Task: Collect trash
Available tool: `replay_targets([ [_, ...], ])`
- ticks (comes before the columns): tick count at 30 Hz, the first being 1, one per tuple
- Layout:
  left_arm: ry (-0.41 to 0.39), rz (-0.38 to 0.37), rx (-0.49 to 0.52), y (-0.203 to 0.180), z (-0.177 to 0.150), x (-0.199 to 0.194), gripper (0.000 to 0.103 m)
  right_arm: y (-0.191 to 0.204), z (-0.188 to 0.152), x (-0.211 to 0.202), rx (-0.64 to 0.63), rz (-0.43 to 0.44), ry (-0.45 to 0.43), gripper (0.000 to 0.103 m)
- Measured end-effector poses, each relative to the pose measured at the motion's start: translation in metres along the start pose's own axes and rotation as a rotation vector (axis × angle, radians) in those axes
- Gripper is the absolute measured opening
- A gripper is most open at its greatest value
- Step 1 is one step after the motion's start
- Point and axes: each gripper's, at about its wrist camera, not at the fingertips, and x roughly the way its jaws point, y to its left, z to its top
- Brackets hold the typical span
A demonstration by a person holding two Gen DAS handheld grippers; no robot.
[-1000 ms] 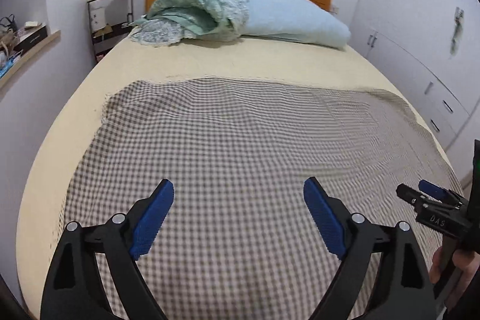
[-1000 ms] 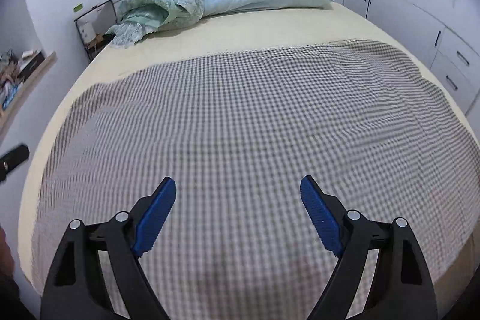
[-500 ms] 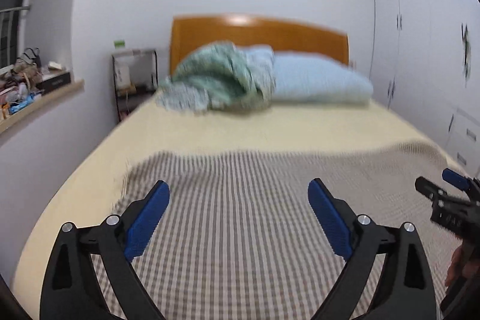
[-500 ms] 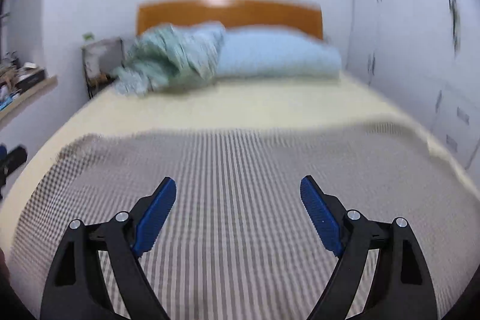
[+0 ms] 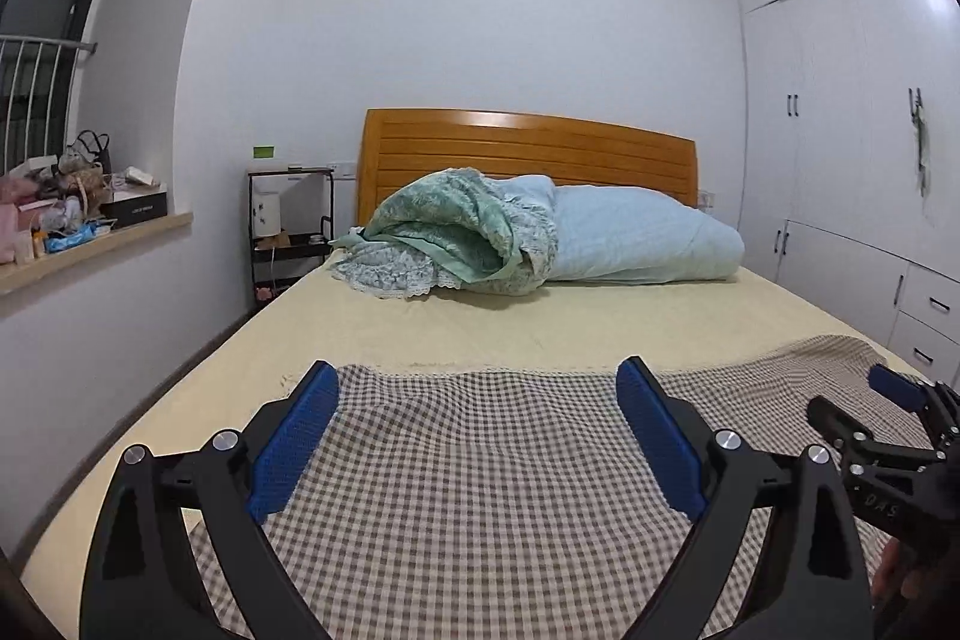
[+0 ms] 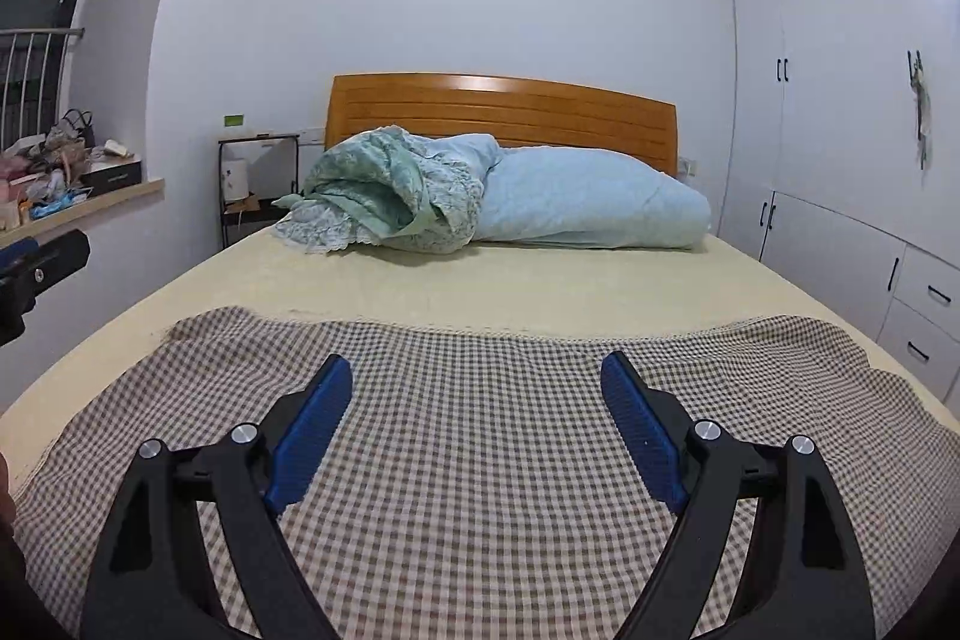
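Observation:
No piece of trash shows on the bed in either view. My left gripper hovers open over the near end of a brown checked cloth, nothing between its blue pads. My right gripper is open too, above the same checked cloth, empty. In the left wrist view the right gripper pokes in at the right edge, held by a hand. In the right wrist view a tip of the left gripper shows at the left edge.
A bed with a yellow sheet fills the room, a rolled green quilt and a pale blue pillow at its wooden headboard. White wardrobes line the right. A cluttered windowsill and a black bedside rack stand left.
Both grippers have tilted up from looking down on the checked cloth to looking level across the bed at the headboard and wall. Their jaws have stayed open.

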Motion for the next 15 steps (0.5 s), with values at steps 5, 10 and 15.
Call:
replay_targets([
  [5, -0.006, 0.001, 0.034, -0.007, -0.007, -0.060, 0.094, -0.002, -0.001, -0.047, 0.020, 0.034, 0.031, 0.082],
  [10, -0.015, -0.018, 0.014, -0.006, -0.019, -0.145, 0.096, -0.002, -0.004, -0.117, 0.047, 0.033, 0.013, 0.088],
  [15, -0.023, -0.031, -0.006, -0.006, -0.028, -0.230, 0.096, 0.003, -0.013, -0.185, 0.052, 0.047, 0.021, 0.088],
])
